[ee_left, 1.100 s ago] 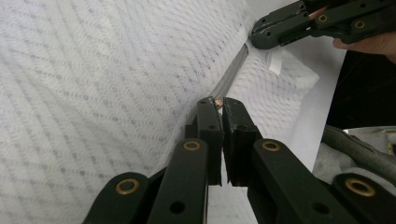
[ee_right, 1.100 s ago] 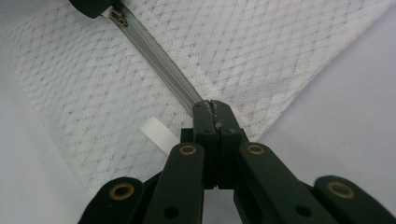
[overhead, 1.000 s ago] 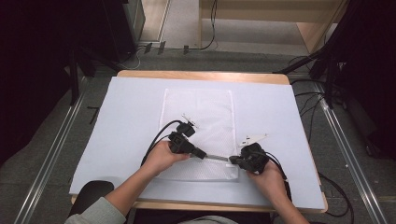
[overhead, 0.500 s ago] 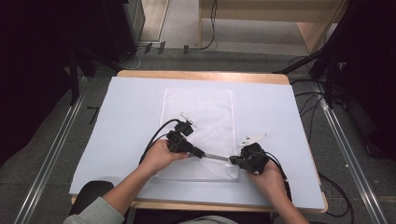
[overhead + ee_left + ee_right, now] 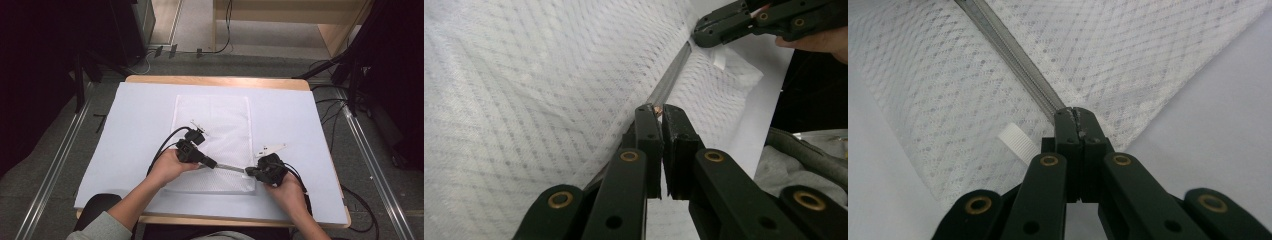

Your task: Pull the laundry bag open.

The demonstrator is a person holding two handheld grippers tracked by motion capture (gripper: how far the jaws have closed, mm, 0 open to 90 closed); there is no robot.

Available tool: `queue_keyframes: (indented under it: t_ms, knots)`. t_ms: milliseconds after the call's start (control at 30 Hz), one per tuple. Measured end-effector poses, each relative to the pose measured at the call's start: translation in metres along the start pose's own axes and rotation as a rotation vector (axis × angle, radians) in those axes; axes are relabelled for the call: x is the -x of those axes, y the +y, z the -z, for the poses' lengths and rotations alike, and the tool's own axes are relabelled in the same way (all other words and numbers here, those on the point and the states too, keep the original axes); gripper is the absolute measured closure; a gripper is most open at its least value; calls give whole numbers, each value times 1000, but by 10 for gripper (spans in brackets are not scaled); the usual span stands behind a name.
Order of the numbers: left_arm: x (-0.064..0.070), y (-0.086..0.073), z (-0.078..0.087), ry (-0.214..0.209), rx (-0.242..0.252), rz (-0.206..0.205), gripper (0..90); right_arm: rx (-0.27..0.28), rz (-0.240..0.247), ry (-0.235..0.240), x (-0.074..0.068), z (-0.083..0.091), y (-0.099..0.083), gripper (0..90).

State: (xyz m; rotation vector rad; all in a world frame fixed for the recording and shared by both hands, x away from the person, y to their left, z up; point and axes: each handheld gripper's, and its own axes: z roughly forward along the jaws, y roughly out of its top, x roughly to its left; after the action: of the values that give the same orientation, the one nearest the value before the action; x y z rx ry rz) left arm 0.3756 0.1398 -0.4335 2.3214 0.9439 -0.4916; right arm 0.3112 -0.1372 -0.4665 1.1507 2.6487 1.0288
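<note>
At the mesh laundry bag's (image 5: 212, 142) near edge, the right hand-held gripper (image 5: 248, 171) is clenched on the zipper's (image 5: 230, 168) end, the left hand-held gripper (image 5: 214, 163) on its small pull. The zipper runs crosswise along that edge; the bag's long axis points away. Bare counter (image 5: 135, 115) surrounds the bag.

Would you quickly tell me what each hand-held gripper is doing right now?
Left hand-held gripper: closed on the small coppery zipper pull of the white mesh bag.
Right hand-held gripper: closed on the grey zipper's end.
</note>
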Motion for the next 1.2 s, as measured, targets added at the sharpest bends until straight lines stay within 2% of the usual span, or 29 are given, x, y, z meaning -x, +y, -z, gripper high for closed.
queue_keyframes:
  t_ms: [100, 167, 233, 267, 300, 333, 500, 733, 1200]
  knots:
    - [-2, -1, 3, -19, 18, 22, 883, -1, -3, -1, 0, 0, 0, 900]
    - [0, -1, 2, -5, 7, 7, 882, -1, -3, 0, 0, 0, 0, 900]
    - [-1, -2, 3, -13, 5, 9, 883, -1, -2, 0, 0, 0, 0, 900]
    - [-2, -2, 4, -2, 5, 7, 883, -1, -2, 0, 0, 0, 0, 900]
    - [-3, -2, 5, -16, 7, 18, 882, -2, -2, 0, 0, 0, 0, 900]
    - [-3, -3, 5, -2, 10, 19, 883, 0, -4, 0, 0, 0, 0, 900]
    - [-5, -6, 13, 3, 20, 22, 883, -1, -8, 1, 0, 0, 0, 900]
    - [-8, -11, 19, -10, 29, 31, 882, 1, -3, 3, 1, 0, 0, 900]
    - [-11, -16, 21, -4, 25, 43, 883, 1, -9, 3, 1, 0, 0, 900]
